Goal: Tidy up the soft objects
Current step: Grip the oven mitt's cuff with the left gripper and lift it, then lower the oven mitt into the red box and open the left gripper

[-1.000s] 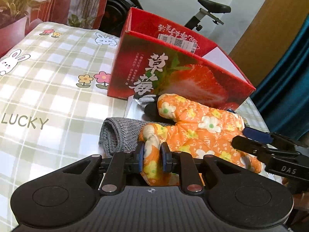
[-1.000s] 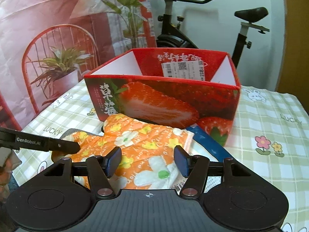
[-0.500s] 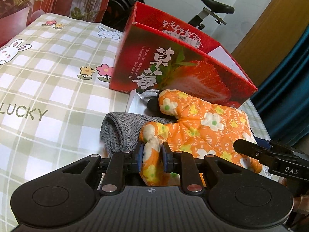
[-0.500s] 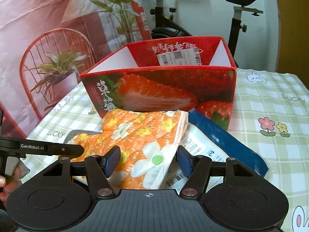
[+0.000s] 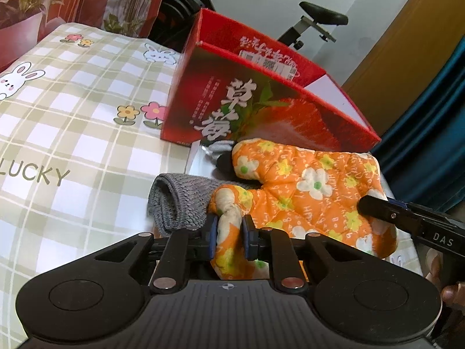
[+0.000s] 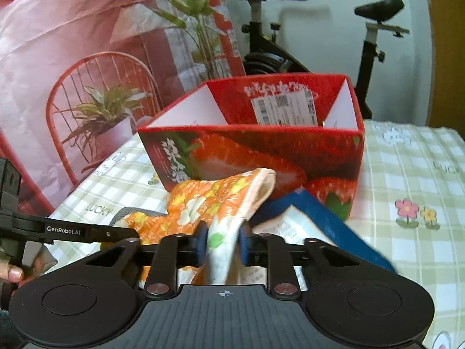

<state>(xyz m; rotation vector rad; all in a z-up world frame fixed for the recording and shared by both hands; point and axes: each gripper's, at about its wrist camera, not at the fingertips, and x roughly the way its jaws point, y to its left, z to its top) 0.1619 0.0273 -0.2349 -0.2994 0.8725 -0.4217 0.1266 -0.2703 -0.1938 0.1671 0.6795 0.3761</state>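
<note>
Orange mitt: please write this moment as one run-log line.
left gripper shut on orange mitt | right gripper shut on mitt | strawberry box behind

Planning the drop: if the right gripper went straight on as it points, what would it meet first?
Probably the front wall of the strawberry box. The right gripper, shut on the orange mitt, points at that wall below its rim, though depth is unclear.

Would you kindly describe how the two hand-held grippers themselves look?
Both are matte black with ribbed bodies, round side discs, silver rivets and blue finger pads. The left hand-held gripper reads "GenRobot.AI" on a finger; the right hand-held gripper reads "DAS". No cables show.
</note>
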